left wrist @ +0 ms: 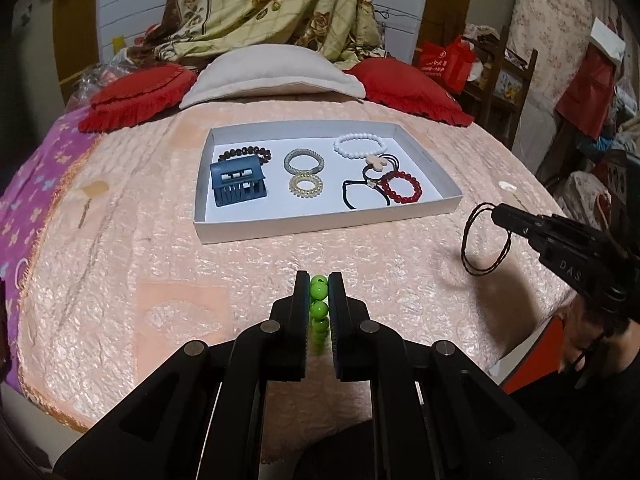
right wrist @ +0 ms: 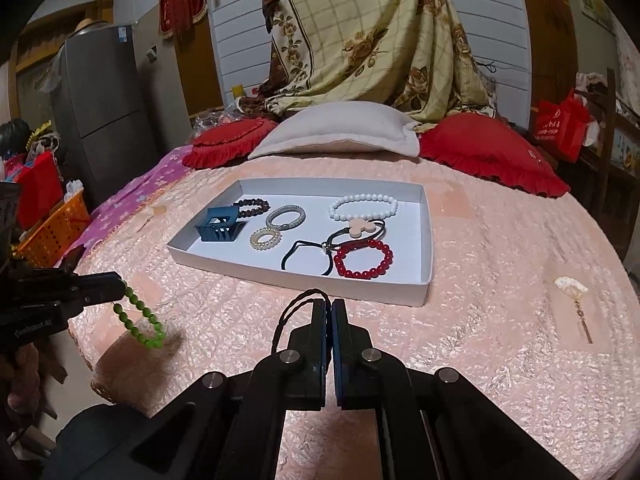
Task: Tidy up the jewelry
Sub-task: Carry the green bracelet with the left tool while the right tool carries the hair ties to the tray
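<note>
The bed (left wrist: 360, 248) is spread with a puckered, glossy peach quilt; near its middle lies a shallow white cardboard tray (left wrist: 324, 222), rectangular with low walls. The left claw (left wrist: 319, 280) is pressed together on a green bead bracelet (left wrist: 319, 300) of smooth round beads, hanging above the quilt near the bed's near edge; the right claw (right wrist: 331, 304) is pinched tight on a thin dark twisted-cord loop (right wrist: 296, 312), held just short of the tray's near wall. Inside the tray: a blue plastic hair clip (left wrist: 238, 182) at the left wall, a dark bead bracelet (left wrist: 244, 153) behind it, two coiled hair ties (left wrist: 304, 174) in the middle, a white bead bracelet (left wrist: 360, 145) toward the far right corner, black cord ties (left wrist: 360, 188) and a red bead bracelet (left wrist: 401, 187) near the right wall.
</note>
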